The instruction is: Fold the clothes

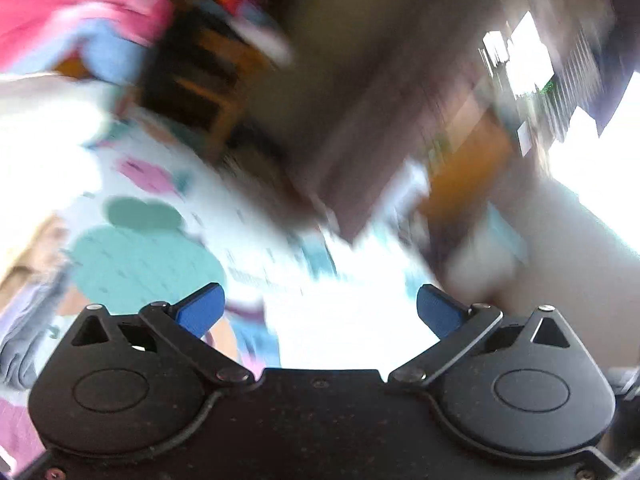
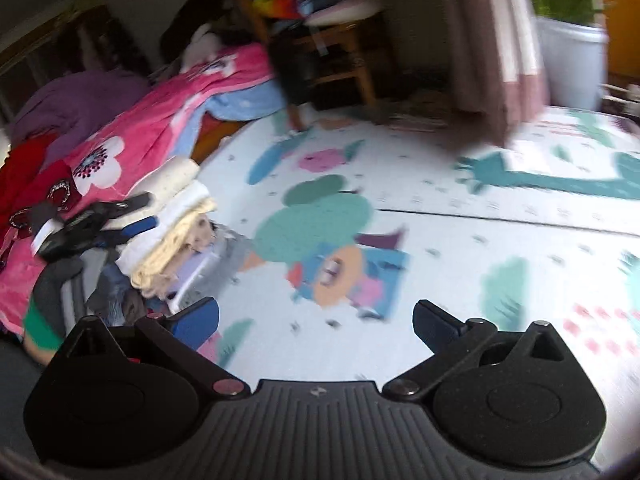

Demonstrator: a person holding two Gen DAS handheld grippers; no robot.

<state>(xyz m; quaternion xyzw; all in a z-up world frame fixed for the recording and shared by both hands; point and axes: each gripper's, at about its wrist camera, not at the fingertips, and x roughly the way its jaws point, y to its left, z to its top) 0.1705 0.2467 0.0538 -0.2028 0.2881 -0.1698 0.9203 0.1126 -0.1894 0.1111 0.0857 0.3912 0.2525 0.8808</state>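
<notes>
My right gripper [image 2: 316, 312] is open above the patterned play mat [image 2: 440, 216], with nothing between its fingers. To its left stands a stack of folded cream and white clothes [image 2: 176, 216] on grey and dark pieces. My left gripper [image 2: 140, 213] shows there as black arms with a blue pad, just beside the top of that stack. In the heavily blurred left wrist view, my left gripper [image 1: 320, 300] is open and holds nothing, with the mat [image 1: 148, 264] below it. A pink flowered blanket [image 2: 160, 120] with red and purple clothes lies heaped behind the stack.
A wooden chair [image 2: 344, 48] loaded with colourful things stands at the back. A pinkish curtain [image 2: 496, 60] hangs to its right, next to a white planter [image 2: 572, 64]. A grey piece with a green cuff [image 2: 44, 312] sits at the lower left.
</notes>
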